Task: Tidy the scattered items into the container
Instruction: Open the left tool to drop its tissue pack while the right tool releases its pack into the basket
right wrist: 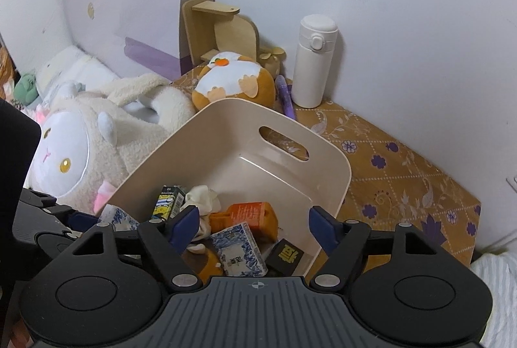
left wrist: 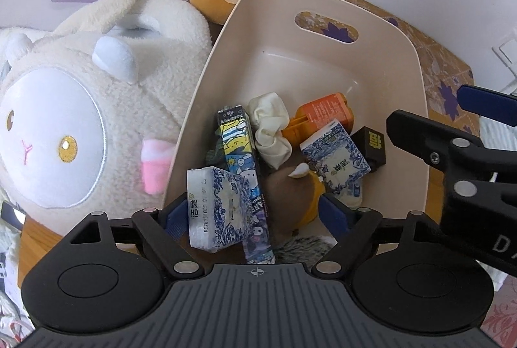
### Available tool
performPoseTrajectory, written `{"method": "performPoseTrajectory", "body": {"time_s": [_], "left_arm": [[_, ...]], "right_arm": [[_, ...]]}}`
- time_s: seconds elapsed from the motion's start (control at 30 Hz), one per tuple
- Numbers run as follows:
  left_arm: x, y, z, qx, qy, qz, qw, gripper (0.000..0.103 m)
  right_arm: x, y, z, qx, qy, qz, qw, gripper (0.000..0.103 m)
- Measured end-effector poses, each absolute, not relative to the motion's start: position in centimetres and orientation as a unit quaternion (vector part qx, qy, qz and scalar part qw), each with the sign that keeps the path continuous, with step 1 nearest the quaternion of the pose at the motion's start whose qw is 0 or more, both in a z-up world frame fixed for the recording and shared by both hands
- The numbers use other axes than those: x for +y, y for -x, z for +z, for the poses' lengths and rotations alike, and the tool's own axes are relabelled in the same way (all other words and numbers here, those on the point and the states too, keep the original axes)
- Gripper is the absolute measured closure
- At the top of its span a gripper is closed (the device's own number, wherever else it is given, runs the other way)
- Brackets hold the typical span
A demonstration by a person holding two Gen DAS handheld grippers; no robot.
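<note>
Both tongs (left wrist: 255, 212) (right wrist: 255, 222) agape over filled bin (left wrist: 323, 5).

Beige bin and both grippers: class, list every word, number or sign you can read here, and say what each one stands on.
"洁柔" and a row of digits, too blurred to read: tissue pack at the bin's near edge.
"洁柔": second tissue pack.
"D": black body of the right gripper; the rest is cut off.
Yellow characters, unreadable: small black box.
White print, too small: orange box.
Cartoon carton: lettering too distorted to read.
</note>
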State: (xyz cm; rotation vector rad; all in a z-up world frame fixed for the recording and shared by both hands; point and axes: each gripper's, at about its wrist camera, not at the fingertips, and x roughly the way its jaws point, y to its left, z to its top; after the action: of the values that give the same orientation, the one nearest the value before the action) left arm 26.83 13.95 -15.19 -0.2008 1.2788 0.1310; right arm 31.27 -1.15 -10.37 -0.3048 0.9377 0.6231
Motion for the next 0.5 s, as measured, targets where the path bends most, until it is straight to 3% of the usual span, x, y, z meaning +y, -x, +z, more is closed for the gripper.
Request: {"method": "performPoseTrajectory", "body": {"time_s": [0.13,0.37,0.5], "left_arm": [[14.0,-26.6,-14.9,0.594,0.089,0.054,0.798,0.019],[14.0,-25.6,-14.2,0.588,0.08,0.042,0.804,0.019],[14.1,-24.7,-13.6,0.583,0.075,0.04,0.808,0.019]], "right_arm": [[-1.6,-30.7,-10.1,0.446,0.119,0.275,0.843,0.024],[-2.8,-29.0,-9.1,0.445,0.081,0.24,0.859,0.006],[-3.5,-28.1,-8.3,0.439,0.06,0.224,0.868,0.004]]}}
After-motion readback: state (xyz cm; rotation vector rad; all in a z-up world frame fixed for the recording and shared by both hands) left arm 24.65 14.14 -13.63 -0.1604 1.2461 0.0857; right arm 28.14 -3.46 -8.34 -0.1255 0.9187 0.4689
